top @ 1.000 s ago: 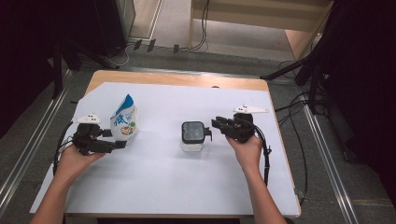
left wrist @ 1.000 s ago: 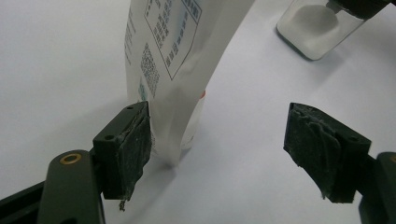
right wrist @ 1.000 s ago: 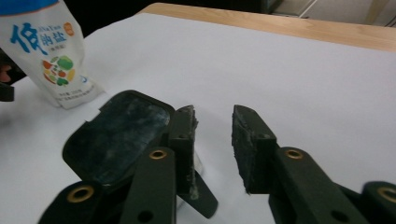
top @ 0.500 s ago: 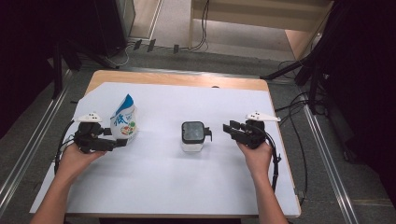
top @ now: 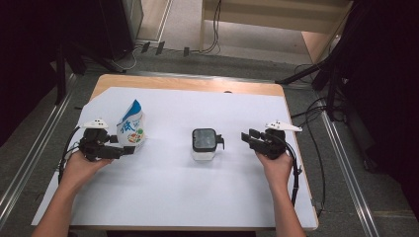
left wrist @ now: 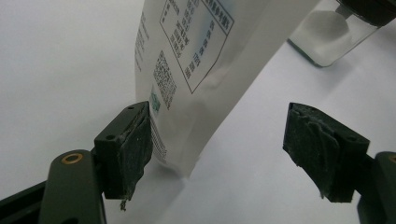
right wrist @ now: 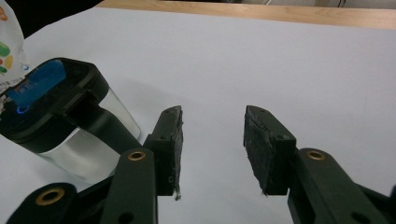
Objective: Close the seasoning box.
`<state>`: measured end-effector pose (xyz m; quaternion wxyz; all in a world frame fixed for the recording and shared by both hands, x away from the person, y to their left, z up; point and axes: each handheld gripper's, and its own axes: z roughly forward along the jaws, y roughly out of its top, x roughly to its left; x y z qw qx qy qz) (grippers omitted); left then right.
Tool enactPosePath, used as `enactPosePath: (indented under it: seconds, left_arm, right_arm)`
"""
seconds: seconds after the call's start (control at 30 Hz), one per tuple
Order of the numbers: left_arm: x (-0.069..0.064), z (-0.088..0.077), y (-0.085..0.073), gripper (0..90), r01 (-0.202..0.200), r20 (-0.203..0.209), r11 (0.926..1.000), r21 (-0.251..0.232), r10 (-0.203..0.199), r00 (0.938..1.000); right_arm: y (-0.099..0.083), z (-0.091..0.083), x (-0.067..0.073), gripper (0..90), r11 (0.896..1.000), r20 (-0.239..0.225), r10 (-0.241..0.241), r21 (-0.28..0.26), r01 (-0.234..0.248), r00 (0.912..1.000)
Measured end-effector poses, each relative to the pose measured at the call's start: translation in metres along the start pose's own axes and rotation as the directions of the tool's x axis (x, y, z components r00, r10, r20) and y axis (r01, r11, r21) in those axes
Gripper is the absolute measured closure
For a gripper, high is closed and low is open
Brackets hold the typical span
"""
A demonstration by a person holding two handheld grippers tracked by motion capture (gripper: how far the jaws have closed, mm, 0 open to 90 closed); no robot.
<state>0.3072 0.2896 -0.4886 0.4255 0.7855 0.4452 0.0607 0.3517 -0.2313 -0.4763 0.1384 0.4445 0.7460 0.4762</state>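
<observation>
High view: looked down on a white sheet (top: 168, 197) over a wooden table (top: 188, 83). Held left gripper (top: 129, 149) at the sheet's left side, jaws apart around the lower corner of an upright white pouch (top: 131, 129) with a blue top. Seen from the left gripper view: left gripper (left wrist: 219, 140) open wide, one pad (left wrist: 135, 142) touching or just beside the pouch (left wrist: 201, 60), the other pad well clear of it; printed text and a QR code on the pouch's face. Stood near the sheet's middle: a clear jar (top: 204, 143) with a black lid, white powder inside, between the two grippers. Held right gripper (top: 248, 137) near the sheet's right side, pointed toward the jar, apart from it, jaws open and empty. Seen from the right gripper view: right gripper (right wrist: 212, 140) with both pads apart over bare sheet, jar (right wrist: 56, 121) just beside the left jaw, blue mark on its lid.
</observation>
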Motion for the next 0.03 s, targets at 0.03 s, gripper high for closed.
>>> enactPosePath:
  seconds: [0.03]
  left_arm:
    - [-0.0004, -0.0001, -0.0002, 24.3, 0.003, 0.000, 1.0000, -0.002, -0.003, 1.0000]
  right_arm:
    - [-0.0001, 0.0005, 0.0000, 57.3, 1.000, 0.001, 0.000, 0.000, 0.000, 1.0000]
